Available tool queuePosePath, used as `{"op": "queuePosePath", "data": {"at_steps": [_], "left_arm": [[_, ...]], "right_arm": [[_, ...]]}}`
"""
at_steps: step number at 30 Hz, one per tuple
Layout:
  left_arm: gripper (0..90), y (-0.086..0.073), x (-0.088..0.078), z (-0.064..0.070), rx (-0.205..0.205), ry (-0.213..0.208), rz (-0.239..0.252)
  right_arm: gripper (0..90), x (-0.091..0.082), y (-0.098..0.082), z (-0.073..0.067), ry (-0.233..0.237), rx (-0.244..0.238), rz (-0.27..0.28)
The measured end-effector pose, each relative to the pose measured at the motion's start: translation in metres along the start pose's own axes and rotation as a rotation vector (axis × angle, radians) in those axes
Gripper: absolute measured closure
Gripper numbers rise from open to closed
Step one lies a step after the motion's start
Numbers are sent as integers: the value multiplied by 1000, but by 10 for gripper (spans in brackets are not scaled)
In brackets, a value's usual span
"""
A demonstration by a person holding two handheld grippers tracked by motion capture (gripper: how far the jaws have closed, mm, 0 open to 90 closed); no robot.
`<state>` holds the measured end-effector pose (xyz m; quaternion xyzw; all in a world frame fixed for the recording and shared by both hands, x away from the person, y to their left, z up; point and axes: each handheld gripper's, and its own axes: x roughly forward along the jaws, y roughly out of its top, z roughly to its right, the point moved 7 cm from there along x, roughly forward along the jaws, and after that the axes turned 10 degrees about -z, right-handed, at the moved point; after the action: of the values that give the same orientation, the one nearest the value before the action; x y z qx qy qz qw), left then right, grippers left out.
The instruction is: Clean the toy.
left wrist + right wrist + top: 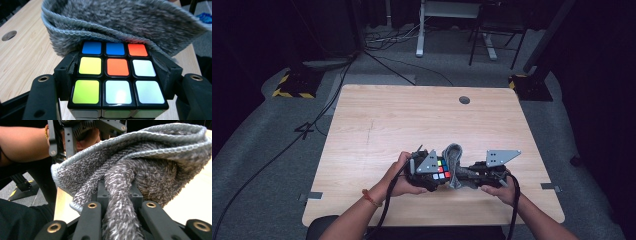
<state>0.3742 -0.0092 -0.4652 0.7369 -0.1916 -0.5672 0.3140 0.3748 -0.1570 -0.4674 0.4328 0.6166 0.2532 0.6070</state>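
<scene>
Rubik's cube (116,75) sits clamped between the jaws of the left gripper (116,82), its top face showing blue, orange, yellow and white stickers, low over the near edge of the wooden table (412,120). Right gripper (120,202) is pinched tight on a bunched fold of the grey microfibre cloth (150,160), which drapes over the cube's far edge. Cloth and cube appear to touch there, though the overlap hides the contact itself.
</scene>
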Motion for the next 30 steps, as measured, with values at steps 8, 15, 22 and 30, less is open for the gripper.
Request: {"op": "queuePosePath", "data": {"at_steps": [8,15,22,30], "left_arm": [[338,5,-6,0,17,18,30],[337,9,-9,4,31,1,72],[336,5,-7,2,20,-4,67],[337,10,-11,6,53,3,90]], "right_arm": [[776,5,-6,7,-74,10,-88],[775,22,-23,12,-48,24,-204],[777,1,-3,1,-4,-13,-60],[776,14,-14,7,-55,12,-156]]}}
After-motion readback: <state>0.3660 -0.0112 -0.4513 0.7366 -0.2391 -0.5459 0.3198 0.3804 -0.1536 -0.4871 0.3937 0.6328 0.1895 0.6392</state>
